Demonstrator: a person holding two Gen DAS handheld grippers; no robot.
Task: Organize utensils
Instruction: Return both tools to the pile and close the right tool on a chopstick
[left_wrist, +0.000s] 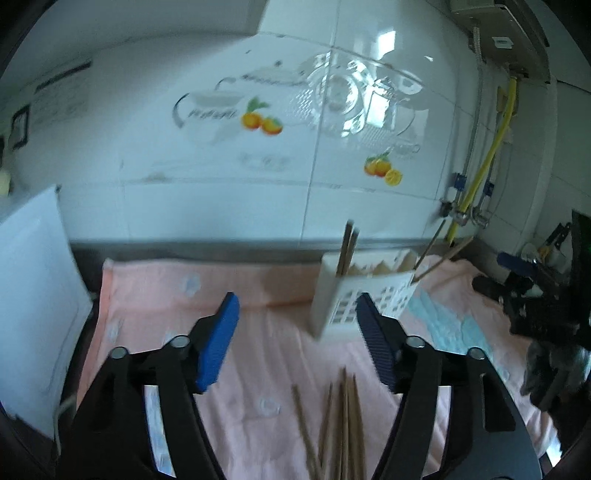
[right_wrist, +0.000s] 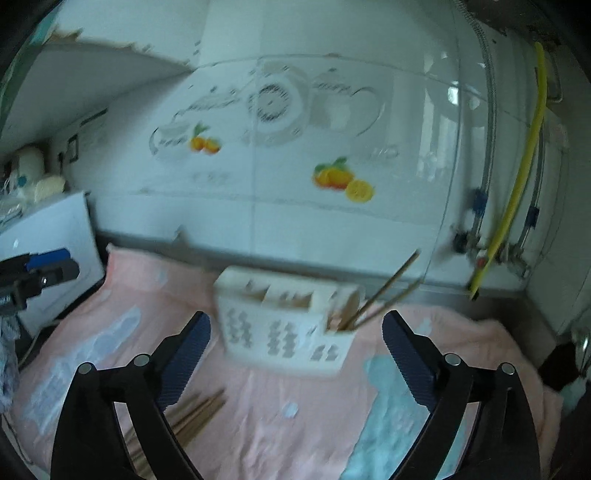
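While wooden chopsticks (left_wrist: 334, 424) lie on towel (left_wrist: 258, 314), perforated plastic caddy (right_wrist: 284, 325) stands.

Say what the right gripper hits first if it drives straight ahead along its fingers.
Most likely the white utensil caddy: it stands on the pink towel directly ahead of the open right gripper. Depth is unclear.

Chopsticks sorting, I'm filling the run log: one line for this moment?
left claw open | right claw open | loose chopsticks on towel | some in holder

left gripper (left_wrist: 295, 343): black arms, blue ribbed pads, silver pivot pins | right gripper (right_wrist: 295, 363): black arms, dark-blue ribbed pads
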